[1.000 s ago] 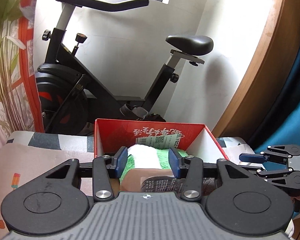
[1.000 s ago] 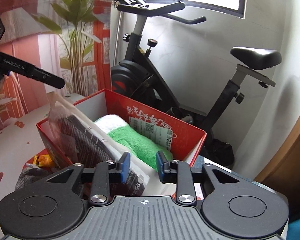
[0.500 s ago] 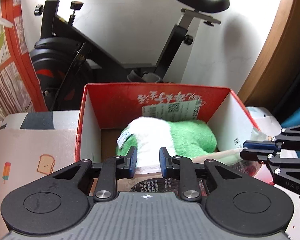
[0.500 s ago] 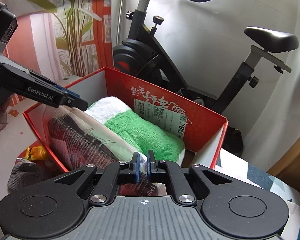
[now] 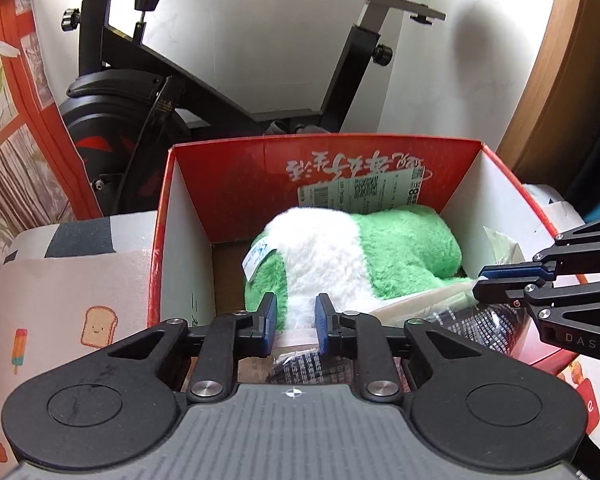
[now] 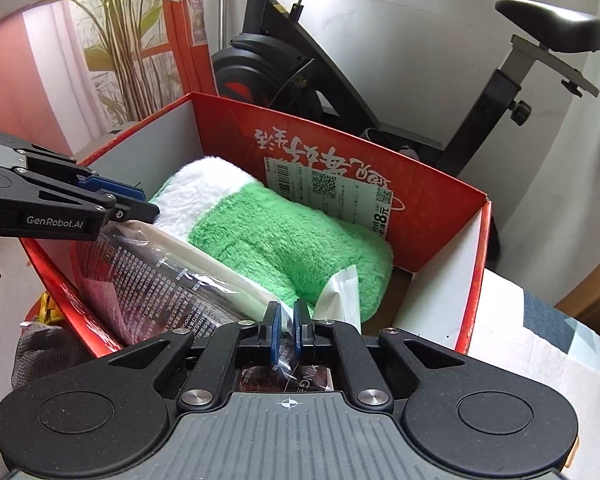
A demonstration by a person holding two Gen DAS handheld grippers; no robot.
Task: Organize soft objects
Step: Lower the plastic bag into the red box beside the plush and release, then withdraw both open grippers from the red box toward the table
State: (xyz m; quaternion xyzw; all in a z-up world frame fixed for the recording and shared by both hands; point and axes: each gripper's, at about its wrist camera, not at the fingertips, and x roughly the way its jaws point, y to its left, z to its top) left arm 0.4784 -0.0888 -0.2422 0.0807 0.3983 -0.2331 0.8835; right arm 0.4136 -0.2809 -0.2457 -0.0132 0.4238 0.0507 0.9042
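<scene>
Right wrist | red box (image 6: 440, 216): green-white plush (image 6: 283, 240), plastic-wrapped pack (image 6: 159, 280) | right claw (image 6: 285, 330) pinching pack; left claw (image 5: 295, 320) nipping pack

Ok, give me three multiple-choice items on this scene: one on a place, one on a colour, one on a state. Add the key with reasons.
1. Where does the plush towel lie? A in the red box; B on the bike saddle; C under the box.
2. What colour are the pads of the right gripper? A red; B blue; C yellow.
3. The right gripper's fingers are: A wide apart; B shut on the wrapped packet; C gripping the plush towel.
Key: 1 A, the box walls surround it; 2 B, blue pads show; 3 B, clear wrapper is pinched between them.
</scene>
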